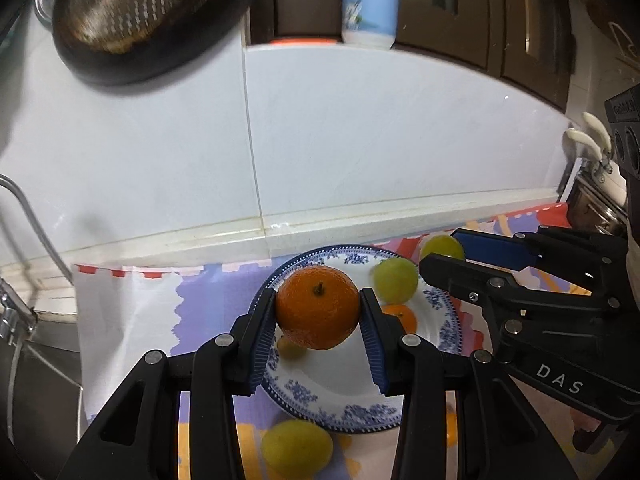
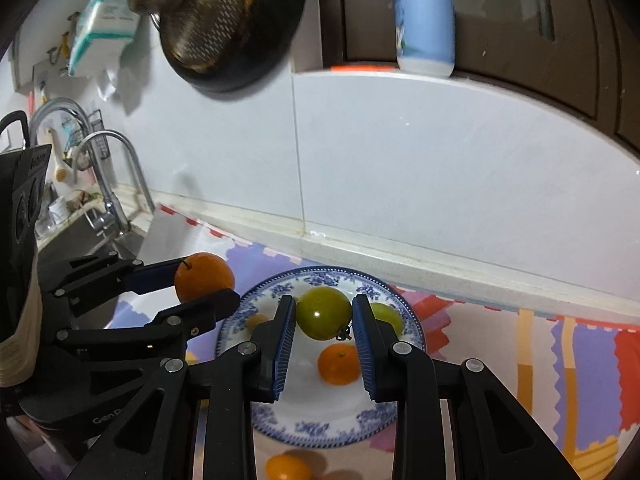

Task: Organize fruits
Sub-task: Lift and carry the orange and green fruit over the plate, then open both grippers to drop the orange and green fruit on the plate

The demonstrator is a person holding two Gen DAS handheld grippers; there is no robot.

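My left gripper [image 1: 318, 296] is shut on an orange mandarin [image 1: 318, 320], held above a blue-patterned white plate [image 1: 352, 412]. My right gripper [image 2: 322, 302] is shut on a green tomato [image 2: 320, 316] over the same plate [image 2: 316, 432]. On the plate lie a small orange [image 2: 339, 364], a green fruit [image 1: 394, 280] and a small yellow fruit [image 2: 256, 320]. The left wrist view shows the right gripper [image 1: 442, 249] at the right with its green tomato [image 1: 440, 246]. In the right wrist view the left gripper [image 2: 206, 280] is at the left with its mandarin [image 2: 202, 274].
A patterned cloth [image 1: 128, 320] covers the counter under the plate. On it lie a green fruit [image 1: 296, 446] and an orange [image 2: 288, 468] near the plate's front. A colander [image 1: 136, 12] hangs on the tiled wall, a blue bottle [image 1: 370, 4] stands on the ledge. Faucet [image 2: 112, 184] and sink at left.
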